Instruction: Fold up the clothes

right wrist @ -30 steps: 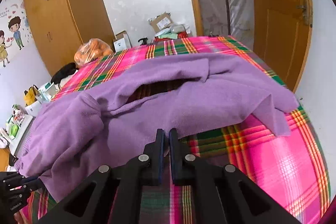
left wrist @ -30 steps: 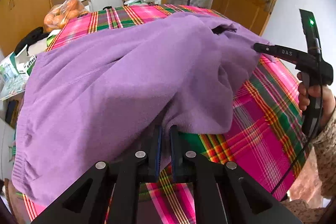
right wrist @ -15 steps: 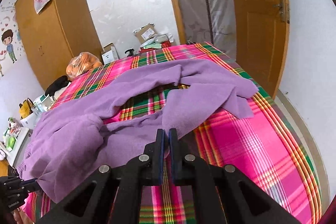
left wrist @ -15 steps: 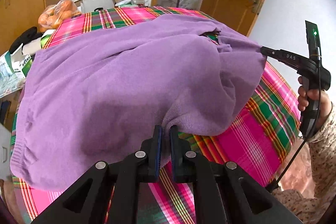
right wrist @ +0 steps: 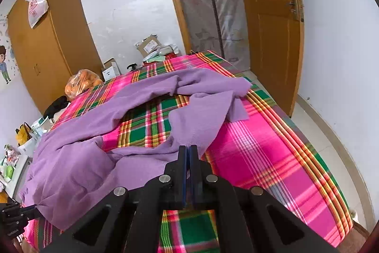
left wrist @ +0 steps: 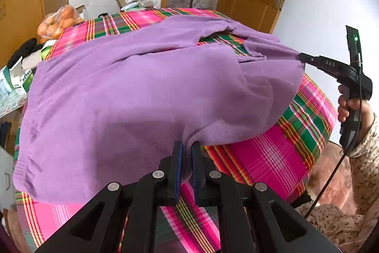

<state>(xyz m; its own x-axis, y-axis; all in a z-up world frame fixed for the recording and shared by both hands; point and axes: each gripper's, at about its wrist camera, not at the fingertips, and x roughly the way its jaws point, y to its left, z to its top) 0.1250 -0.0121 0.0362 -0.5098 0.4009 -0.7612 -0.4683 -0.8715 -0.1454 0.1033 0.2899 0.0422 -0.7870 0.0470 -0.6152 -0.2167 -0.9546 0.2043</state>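
A purple garment (left wrist: 142, 91) lies spread on a bed with a pink-and-green plaid cover (right wrist: 260, 146). Left tongs (left wrist: 187, 151) and right tongs (right wrist: 189, 153) each clamp its near hem. Beyond stand a wooden wardrobe (right wrist: 47, 44) and door (right wrist: 272, 16).

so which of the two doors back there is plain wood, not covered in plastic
The right-hand door, the one with the metal handle, is bare orange-brown wood. The doorway to its left is hung with a cloudy plastic sheet.
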